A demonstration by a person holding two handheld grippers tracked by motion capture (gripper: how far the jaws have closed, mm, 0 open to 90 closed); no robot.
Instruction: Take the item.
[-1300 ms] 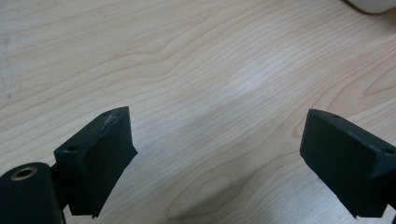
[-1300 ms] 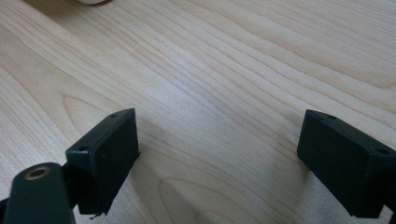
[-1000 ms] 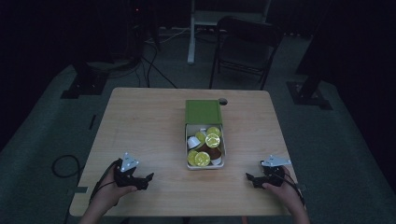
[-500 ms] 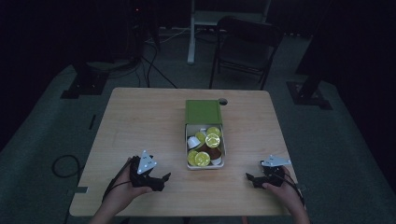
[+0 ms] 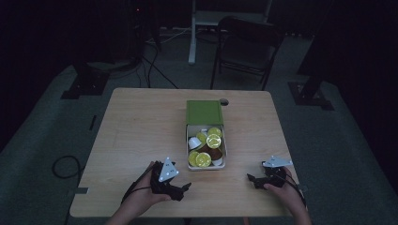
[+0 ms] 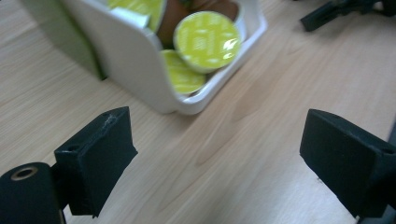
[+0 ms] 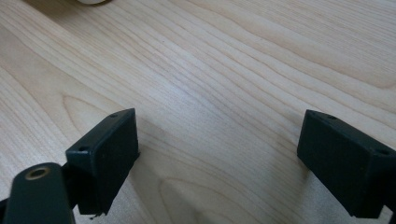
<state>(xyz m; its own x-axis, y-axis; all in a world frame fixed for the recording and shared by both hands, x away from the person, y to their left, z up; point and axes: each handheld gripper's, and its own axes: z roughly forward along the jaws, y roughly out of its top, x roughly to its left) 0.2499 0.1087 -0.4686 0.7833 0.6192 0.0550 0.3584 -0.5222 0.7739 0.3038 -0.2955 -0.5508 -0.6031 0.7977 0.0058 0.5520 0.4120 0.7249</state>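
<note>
My left gripper [image 5: 184,187] has swung in from the near left edge of the light wooden table [image 5: 141,122] and now sits closer to the white rectangular plastic tray of round coffee capsules with yellow-green foil lids [image 5: 224,154]. A second ago it lay farther out and pointed less toward the tray; half a second ago it was already turning. I read that as the start of a reach for a capsule. Its black jaws stand wide apart with nothing between them, and in the left gripper view the tray's near corner [image 6: 187,100] lies just ahead of them, a little to their left, with one foil-topped capsule [image 6: 207,41] leaning up inside. The green cardboard box [image 5: 203,112] stands beyond the tray. My right gripper [image 5: 254,180] has not shifted: it rests at the near right, jaws spread and empty over bare wood [image 7: 224,84], the tray well off to its left
</note>
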